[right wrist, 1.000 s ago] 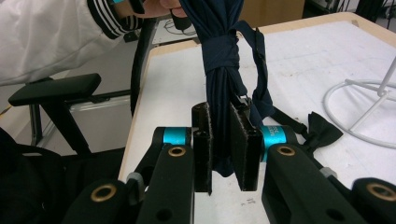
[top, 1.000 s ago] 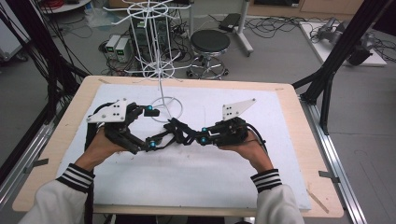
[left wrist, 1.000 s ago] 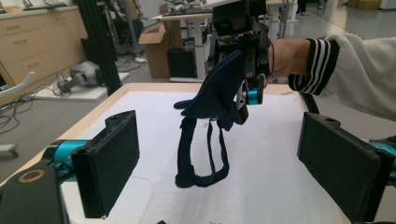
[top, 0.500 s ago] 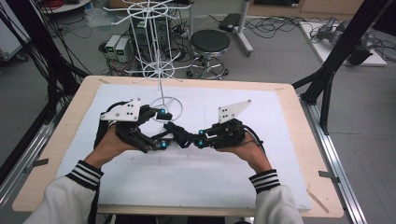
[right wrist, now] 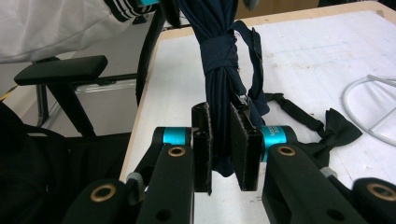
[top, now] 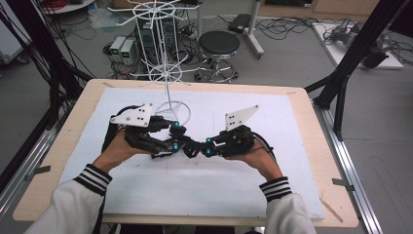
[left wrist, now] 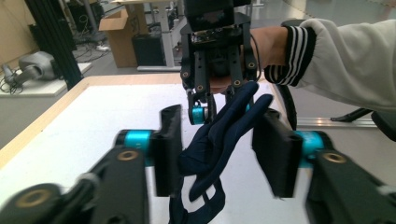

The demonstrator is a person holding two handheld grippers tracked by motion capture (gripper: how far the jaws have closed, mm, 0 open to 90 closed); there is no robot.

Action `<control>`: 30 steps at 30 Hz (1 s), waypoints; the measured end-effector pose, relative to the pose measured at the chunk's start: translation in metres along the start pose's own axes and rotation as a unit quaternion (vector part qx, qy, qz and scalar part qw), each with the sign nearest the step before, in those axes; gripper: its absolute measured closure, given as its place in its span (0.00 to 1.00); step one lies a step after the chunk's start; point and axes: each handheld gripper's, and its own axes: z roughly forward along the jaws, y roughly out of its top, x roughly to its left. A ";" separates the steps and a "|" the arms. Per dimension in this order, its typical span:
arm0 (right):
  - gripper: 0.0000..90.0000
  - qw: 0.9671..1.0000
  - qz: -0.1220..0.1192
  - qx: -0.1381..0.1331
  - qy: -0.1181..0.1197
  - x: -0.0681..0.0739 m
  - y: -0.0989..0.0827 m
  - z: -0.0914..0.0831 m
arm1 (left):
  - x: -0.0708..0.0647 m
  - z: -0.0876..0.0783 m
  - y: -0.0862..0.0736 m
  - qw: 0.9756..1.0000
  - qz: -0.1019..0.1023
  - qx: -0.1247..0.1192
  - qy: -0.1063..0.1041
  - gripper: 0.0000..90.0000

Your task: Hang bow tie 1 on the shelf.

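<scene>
Holding the dark blue bow tie [right wrist: 223, 88] clamped in your right gripper [right wrist: 220, 149] above the worktop [top: 195, 195], bring your left gripper [left wrist: 219, 154], jaws just closing around the fabric, squarely onto it

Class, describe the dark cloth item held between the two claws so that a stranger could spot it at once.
On the white mat, before the white wire stand, two claws meet. Between them hangs a navy bow tie: the right claw clamps its bunched end. It is the one soft, dark blue thing among hard black parts.
</scene>
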 end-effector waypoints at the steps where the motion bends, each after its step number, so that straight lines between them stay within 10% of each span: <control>1: 0.89 1.000 0.000 -0.001 -0.001 0.000 0.000 0.001 | 0.000 0.000 0.000 1.000 0.000 0.000 0.000 0.67; 6: 0.89 1.000 0.003 -0.002 -0.001 0.000 0.001 0.003 | -0.003 -0.001 0.001 1.000 0.003 -0.005 -0.002 0.88; 17: 0.86 1.000 0.007 -0.011 -0.004 -0.001 0.001 0.003 | -0.004 -0.003 0.002 1.000 0.001 -0.005 0.018 0.91; 20: 0.28 0.999 0.020 -0.027 -0.015 0.001 0.000 0.006 | -0.003 -0.004 0.002 1.000 0.000 -0.004 0.025 0.91; 22: 0.05 0.998 0.001 -0.009 -0.069 0.004 0.000 0.009 | -0.003 -0.005 0.002 1.000 -0.004 -0.007 0.030 0.91; 30: 0.01 0.993 0.001 -0.016 -0.117 0.006 -0.001 0.007 | -0.002 -0.009 0.002 0.999 -0.006 -0.013 0.038 0.91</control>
